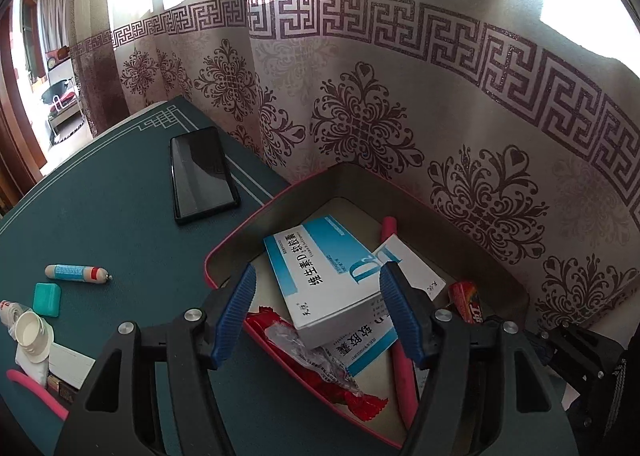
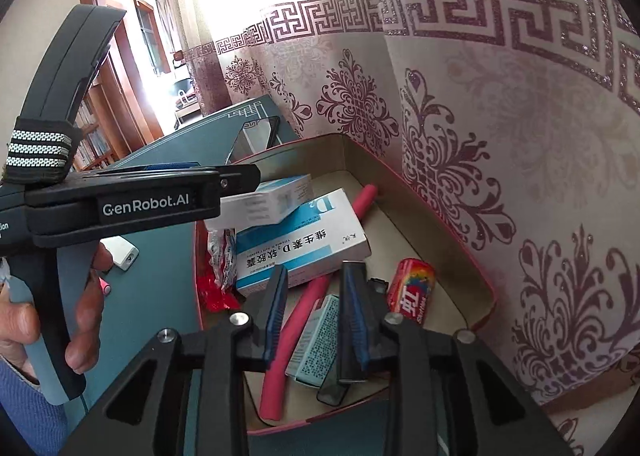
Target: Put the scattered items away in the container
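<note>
Left gripper (image 1: 318, 314) hovering with jaws apart around the white-and-blue box (image 1: 320, 276), pads not pressing, over the red-rimmed container (image 1: 224, 248) at frame centre. Right gripper (image 2: 314, 316) standing part-open, empty, above the small printed box (image 2: 316, 340). Phone (image 1: 202, 174) lying upper left on the green table (image 1: 100, 216).

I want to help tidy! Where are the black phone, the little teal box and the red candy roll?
Flat black phone (image 1: 203, 174), left wrist view, screen middle.
Small teal plastic box (image 1: 47, 299), left wrist view, lid.
Red candy roll (image 2: 412, 289), right wrist view, wrapper middle.
</note>
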Available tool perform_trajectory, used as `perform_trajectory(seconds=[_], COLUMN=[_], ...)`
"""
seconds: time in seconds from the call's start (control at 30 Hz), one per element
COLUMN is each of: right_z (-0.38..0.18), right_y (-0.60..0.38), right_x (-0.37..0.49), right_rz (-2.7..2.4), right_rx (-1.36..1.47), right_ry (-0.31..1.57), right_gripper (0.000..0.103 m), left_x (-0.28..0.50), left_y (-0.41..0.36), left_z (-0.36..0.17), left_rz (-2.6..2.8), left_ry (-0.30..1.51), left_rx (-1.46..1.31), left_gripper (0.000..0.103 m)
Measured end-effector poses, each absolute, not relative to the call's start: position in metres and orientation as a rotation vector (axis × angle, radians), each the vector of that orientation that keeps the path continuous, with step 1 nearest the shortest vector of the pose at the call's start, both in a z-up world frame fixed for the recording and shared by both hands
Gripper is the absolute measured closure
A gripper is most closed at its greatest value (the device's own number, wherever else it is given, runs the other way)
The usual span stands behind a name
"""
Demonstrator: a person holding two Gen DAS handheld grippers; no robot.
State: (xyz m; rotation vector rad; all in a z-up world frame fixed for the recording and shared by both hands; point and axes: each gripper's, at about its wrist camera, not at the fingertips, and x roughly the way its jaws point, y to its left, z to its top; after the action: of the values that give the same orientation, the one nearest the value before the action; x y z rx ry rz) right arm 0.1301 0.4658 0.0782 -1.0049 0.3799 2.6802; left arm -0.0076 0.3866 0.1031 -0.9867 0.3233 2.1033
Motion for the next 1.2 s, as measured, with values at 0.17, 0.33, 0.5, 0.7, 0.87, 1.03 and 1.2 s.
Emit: perform_trajectory(seconds=[0.17,0.33,0.5,0.7,0.87,1.03,1.2], right_z=[0.085,0.088,0.09,0.092,0.088,0.076,0.066], right_y=[0.461,0.452,0.433,0.407,0.382,0.354,0.331], right_x=[0.134,0.128,0.12,0.108,0.099,0.089,0.081], right_rz=[2.681,2.708,2.755,2.815,2.867,2.914,2.945], right_rx=[-0.932,-0.938,-0.943,-0.965,-1.006,-1.081,-1.146], right_ry=[0.343,0.341,0.316,0.293,0.288,0.285,0.263], right_gripper=[0.022,0.022,0.022,0.022,0.022,0.022,0.022], left_x=[-0.013,-0.019,-0.025,-0.034,-0.043,-0.053,-0.061], left_y=[0.368,0.341,0.311,0.273,0.23,0.177,0.137], left_z=[0.103,0.109,0.108,0.101,0.09,0.069,0.048], left_rz=[2.108,2.166,2.23,2.296,2.371,2.486,2.563], left_ry=[0.258,0.201,0.162,0.128,0.047,-0.088,-0.188], left_rx=[-1.004,-1.003,-1.029,-1.093,-1.169,-1.288,-1.406], left_gripper=[0.035,0.028,0.026,0.026,0.026,0.027,0.027])
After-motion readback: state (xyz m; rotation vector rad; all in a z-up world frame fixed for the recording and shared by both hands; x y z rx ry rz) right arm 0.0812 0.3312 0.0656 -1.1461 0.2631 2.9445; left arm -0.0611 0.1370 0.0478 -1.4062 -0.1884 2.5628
